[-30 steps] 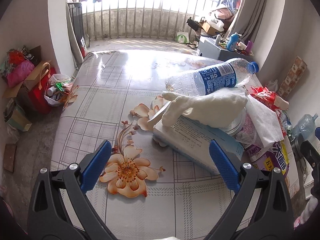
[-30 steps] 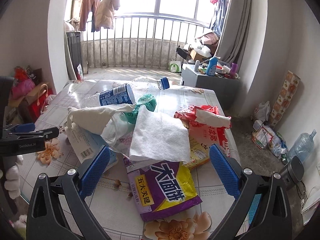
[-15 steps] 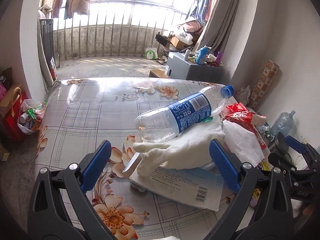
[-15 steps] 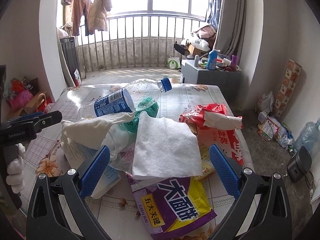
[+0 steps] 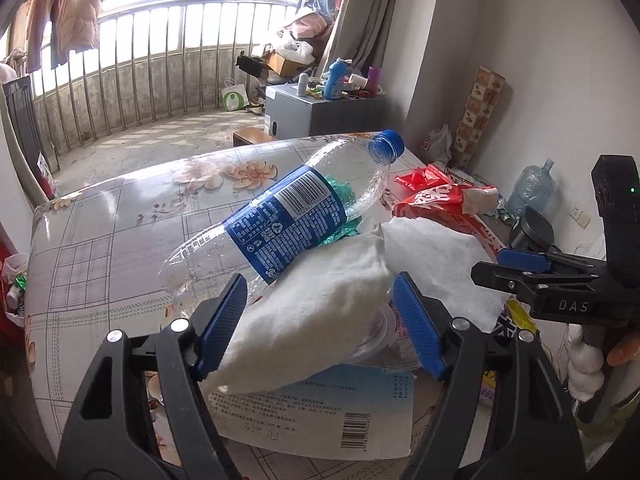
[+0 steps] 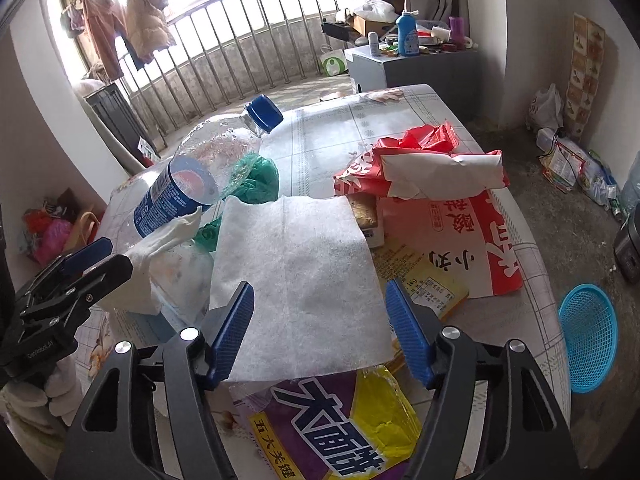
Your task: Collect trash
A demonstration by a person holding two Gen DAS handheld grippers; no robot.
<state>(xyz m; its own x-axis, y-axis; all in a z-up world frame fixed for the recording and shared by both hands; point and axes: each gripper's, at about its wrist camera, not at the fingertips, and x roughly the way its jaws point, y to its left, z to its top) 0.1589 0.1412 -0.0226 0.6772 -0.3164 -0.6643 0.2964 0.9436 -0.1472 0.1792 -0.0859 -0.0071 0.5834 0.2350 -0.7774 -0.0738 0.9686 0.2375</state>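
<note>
On the flowered table [image 5: 100,240] by the balcony, trash lies heaped. The left gripper [image 5: 318,316] has just been closing around the crumpled white wad [image 5: 312,312], the right gripper [image 6: 320,330] around the flat tissue [image 6: 296,276]. Neither visibly pinches yet; bite only the soft paper. Beyond leans the plastic bottle [image 5: 288,220].

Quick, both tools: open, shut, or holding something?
Left tool: open, closing around the white cloth.
Right tool: open, closing around the tissue sheet.

Bottle [image 5: 288,216] lies on cloth [image 5: 312,312]; tissue [image 6: 296,280] right of it.
</note>
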